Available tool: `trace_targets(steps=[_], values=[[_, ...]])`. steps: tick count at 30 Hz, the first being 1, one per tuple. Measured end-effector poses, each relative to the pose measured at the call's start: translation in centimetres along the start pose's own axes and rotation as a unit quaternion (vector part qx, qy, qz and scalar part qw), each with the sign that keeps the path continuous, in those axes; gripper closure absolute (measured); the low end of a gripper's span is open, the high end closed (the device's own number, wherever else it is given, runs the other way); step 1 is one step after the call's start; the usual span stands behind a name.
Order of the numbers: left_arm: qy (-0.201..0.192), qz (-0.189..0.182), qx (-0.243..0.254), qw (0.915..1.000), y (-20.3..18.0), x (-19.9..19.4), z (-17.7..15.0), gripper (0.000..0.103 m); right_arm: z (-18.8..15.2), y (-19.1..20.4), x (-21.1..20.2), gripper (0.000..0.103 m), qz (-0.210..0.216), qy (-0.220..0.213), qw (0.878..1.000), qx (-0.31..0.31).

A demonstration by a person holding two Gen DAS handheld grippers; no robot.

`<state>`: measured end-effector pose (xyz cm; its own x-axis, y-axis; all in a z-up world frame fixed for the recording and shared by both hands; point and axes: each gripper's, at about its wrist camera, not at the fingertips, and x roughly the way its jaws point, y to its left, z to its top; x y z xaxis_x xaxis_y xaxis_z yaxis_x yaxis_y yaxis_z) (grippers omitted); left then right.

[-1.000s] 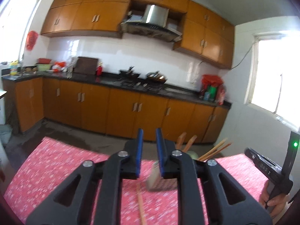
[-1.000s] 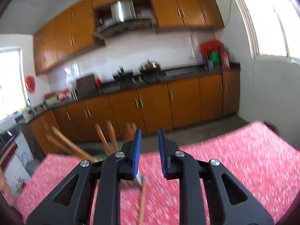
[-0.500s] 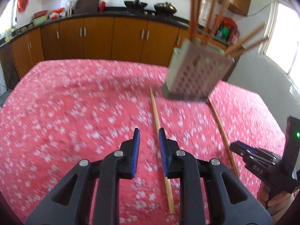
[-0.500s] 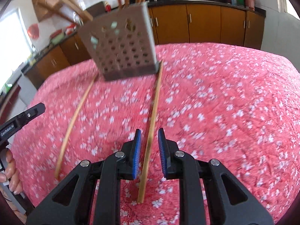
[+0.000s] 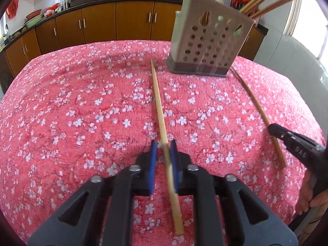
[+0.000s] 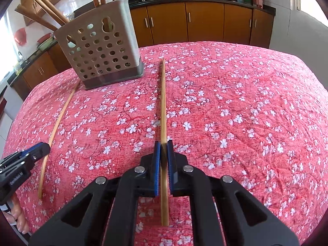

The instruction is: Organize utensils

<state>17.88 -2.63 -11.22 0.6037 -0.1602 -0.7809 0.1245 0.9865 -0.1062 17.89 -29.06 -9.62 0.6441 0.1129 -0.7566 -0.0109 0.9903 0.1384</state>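
Observation:
Two bamboo chopsticks lie on the red floral tablecloth. My left gripper [image 5: 163,146] straddles the left chopstick [image 5: 158,100], jaws slightly apart, the stick near the right pad. My right gripper [image 6: 163,148] has its jaws closed narrowly around the right chopstick [image 6: 163,102]. Each view shows the other stick too: the right chopstick [image 5: 254,104] and the left chopstick [image 6: 59,116]. A perforated beige utensil holder [image 5: 209,39] stands behind them, with several wooden utensils in it; it also shows in the right wrist view [image 6: 100,49].
The tablecloth [image 5: 71,102] covers the whole table, whose far edge drops off behind the holder. Brown kitchen cabinets [image 5: 98,24] and a dark counter with pans run along the back wall. The other gripper shows at each view's side [image 5: 295,145] [image 6: 22,162].
Both grippers have tilted down from the kitchen view and moved low over the table. Each now has a chopstick between its jaws.

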Motion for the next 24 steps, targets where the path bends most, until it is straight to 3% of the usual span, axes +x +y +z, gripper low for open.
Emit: trace_targets(steps=[9, 24], values=[[-0.004, 0.055, -0.03, 0.998, 4.5, 1.9, 3.4, 0.094, 2.2, -0.8, 1.1, 0.095, -0.024, -0.006, 1.0, -0.007], [-0.012, 0.051, -0.038, 0.9979, 6.8, 3.3, 5.4, 0.092, 4.6, -1.4, 3.5, 0.095, -0.038, -0.01, 0.999, -0.003]])
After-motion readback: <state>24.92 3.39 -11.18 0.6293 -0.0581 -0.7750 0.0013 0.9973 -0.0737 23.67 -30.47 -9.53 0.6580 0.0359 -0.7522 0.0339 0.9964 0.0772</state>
